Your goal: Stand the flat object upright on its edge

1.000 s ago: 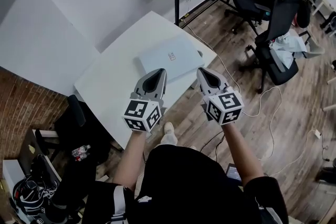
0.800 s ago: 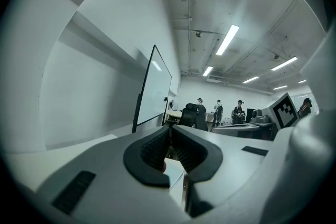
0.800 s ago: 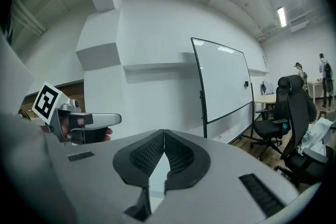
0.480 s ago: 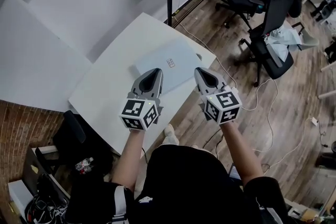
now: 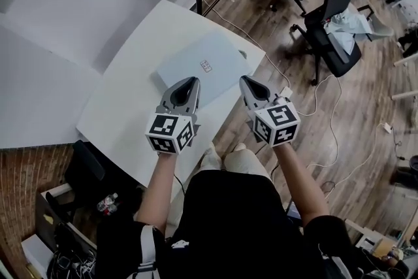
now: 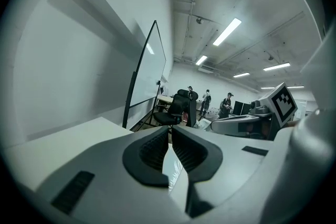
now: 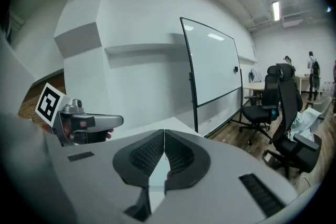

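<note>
Both left gripper (image 5: 191, 82) and right gripper (image 5: 246, 81) lower, nearer the laptop (image 5: 219, 54).

I count two grippers: one left gripper (image 5: 191, 83) and one right gripper (image 5: 245, 83). Each has one marker cube, so there are two cubes. There is one tabletop (image 5: 127, 108), and on it one flat object (image 5: 202, 65), pale with a small logo. Two black office chairs (image 5: 330, 29) stand on the wooden floor. There is one whiteboard (image 7: 212, 68) on its stand. In the left gripper view I make out three people (image 6: 206, 98) far off in the room.
</note>
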The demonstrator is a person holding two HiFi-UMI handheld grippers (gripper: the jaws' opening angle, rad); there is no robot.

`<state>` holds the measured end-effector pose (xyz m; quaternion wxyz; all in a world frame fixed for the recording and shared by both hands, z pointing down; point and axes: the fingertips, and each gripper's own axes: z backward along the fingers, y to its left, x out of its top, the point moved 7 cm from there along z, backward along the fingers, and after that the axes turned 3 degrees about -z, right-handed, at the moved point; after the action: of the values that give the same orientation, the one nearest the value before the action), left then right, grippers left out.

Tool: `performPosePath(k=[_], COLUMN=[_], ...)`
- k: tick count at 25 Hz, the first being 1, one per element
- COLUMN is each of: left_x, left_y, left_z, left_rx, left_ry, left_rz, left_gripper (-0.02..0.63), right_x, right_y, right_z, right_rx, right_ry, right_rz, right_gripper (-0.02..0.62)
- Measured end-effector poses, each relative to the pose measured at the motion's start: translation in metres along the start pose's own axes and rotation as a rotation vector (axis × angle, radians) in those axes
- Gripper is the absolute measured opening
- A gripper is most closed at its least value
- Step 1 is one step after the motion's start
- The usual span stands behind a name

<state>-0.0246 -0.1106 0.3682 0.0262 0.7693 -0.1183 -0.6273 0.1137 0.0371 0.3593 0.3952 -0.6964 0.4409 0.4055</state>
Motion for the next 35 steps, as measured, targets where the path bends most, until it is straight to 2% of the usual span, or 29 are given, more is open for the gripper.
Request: performPosePath(k=[4,11,19,35], left_x=[-0.015,-0.035,-0.068,-0.123], left_y=[0.002,0.010,0.015,0.055], left_z=[-0.010,-0.030,-0.050,-0.079], left_rx=[0.011,0.082,0.063,-0.028], left_ry=[0.045,0.105,0.189,0.402], left_rz=[0.006,0.007,0.011,-0.135], left_gripper=[0.014,0.015,0.035,0.229], right_x=[-0.011,-0.026,-0.051,-0.095], right_y=[-0.012,-0.037,-0.058,-0.086], right_z=[-0.007,-0.021,-0.033,-0.058], right_rx=[0.017,0.077,0.087,0.058], right_ry=[0.025,0.074,0.124,0.192], right_rz=[-0.024,-0.033,-0.087,-0.187], right_gripper=[0.041,0.041,0.040,0.041])
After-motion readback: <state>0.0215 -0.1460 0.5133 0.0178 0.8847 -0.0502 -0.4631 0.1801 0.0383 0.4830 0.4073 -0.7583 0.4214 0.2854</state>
